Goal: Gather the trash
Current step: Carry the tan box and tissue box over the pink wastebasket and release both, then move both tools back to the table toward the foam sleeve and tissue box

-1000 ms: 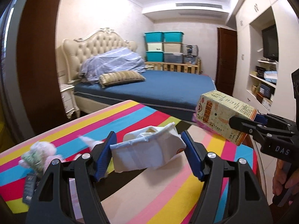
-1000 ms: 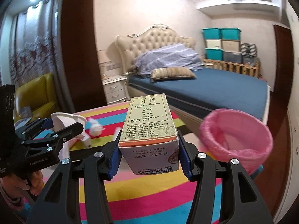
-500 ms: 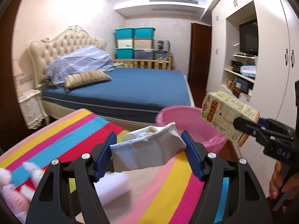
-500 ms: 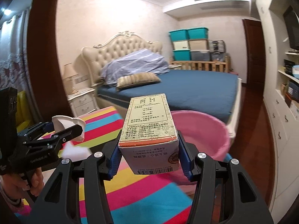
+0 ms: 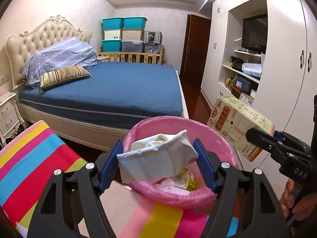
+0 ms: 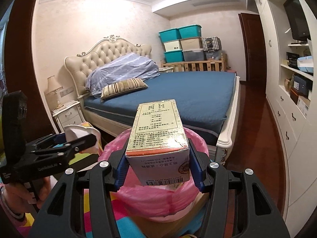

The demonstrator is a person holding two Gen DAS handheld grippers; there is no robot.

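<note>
My left gripper [image 5: 157, 161] is shut on a crumpled white carton [image 5: 158, 158] and holds it over the near rim of a bin lined with a pink bag [image 5: 223, 144]. Wrappers lie inside the bin. My right gripper [image 6: 157, 161] is shut on a beige printed box [image 6: 158, 136] and holds it above the same pink bin [image 6: 150, 200]. The box also shows in the left wrist view [image 5: 237, 125], to the right of the bin. The left gripper shows in the right wrist view [image 6: 83, 140], left of the bin.
A striped colourful cloth covers the table [image 5: 29, 168] at the lower left. A bed with a blue cover [image 5: 118, 87] stands behind the bin. White cabinets with shelves and a TV [image 5: 253, 33] line the right wall. A nightstand [image 6: 67, 115] stands left of the bed.
Both grippers have swung right from over the striped table to above the pink bin, each holding its item. The small toys on the table have left the view.
</note>
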